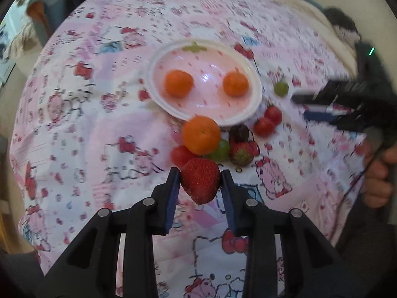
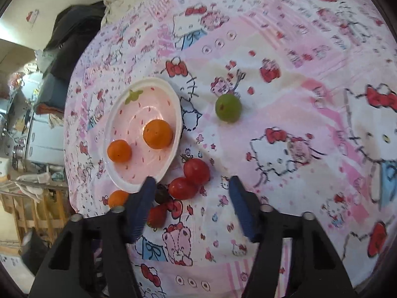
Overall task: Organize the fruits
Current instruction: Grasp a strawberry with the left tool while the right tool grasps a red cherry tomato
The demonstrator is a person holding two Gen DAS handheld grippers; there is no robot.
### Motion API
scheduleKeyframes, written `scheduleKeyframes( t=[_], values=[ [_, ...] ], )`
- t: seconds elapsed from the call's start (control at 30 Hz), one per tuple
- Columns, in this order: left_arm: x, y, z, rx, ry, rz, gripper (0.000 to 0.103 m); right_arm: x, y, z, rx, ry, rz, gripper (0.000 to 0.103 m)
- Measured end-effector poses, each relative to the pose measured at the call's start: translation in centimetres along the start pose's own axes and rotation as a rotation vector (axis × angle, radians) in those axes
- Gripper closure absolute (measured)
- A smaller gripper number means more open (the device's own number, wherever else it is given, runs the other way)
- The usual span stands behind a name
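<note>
Left gripper (image 1: 200,173) clamps a strawberry (image 1: 200,183); right gripper (image 2: 192,182) hangs wide open with nothing between its fingers.

The strawberry sits pinched between the left jaws, above the patterned cloth (image 1: 99,124) and just short of a cluster: an orange (image 1: 201,135), a green grape (image 1: 221,150), a second strawberry (image 1: 242,154), a dark grape (image 1: 239,132) and two cherry tomatoes (image 1: 269,121). Beyond these lies the pink plate (image 1: 158,62), holding two small oranges (image 1: 178,83). A lone green grape (image 1: 281,88) rests to the plate's right. Only the left view shows the held strawberry and the right gripper itself (image 1: 312,104); the right view shows the lone grape (image 2: 228,107) well apart from the plate (image 2: 173,94), the tomatoes (image 2: 189,177) just ahead of its open jaws, and shelving beyond the table edge.
</note>
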State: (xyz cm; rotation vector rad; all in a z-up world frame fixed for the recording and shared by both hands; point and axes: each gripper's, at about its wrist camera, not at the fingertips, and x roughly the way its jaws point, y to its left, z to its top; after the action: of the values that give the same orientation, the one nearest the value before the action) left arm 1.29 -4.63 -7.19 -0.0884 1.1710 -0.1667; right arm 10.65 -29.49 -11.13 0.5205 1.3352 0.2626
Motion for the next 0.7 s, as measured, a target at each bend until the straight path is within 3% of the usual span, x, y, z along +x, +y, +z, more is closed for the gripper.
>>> scheduleKeyframes(
  t=[0.33, 0.5, 0.7],
  values=[
    [-2.2, 4.2, 1.8, -0.108, -0.101, 0.056, 0.074, 5.3, 1.6, 1.4, -0.080, 0.087, -0.121, 0.063],
    [-1.7, 4.7, 1.9, -0.116, -0.105, 0.070, 0.074, 5.0, 1.8, 1.3, -0.110, 0.074, -0.130, 0.071],
    [-1.8, 4.6, 1.7, -0.100, -0.107, 0.074, 0.074, 3.6, 1.1, 0.8, -0.068, 0.050, -0.073, 0.072]
  ],
)
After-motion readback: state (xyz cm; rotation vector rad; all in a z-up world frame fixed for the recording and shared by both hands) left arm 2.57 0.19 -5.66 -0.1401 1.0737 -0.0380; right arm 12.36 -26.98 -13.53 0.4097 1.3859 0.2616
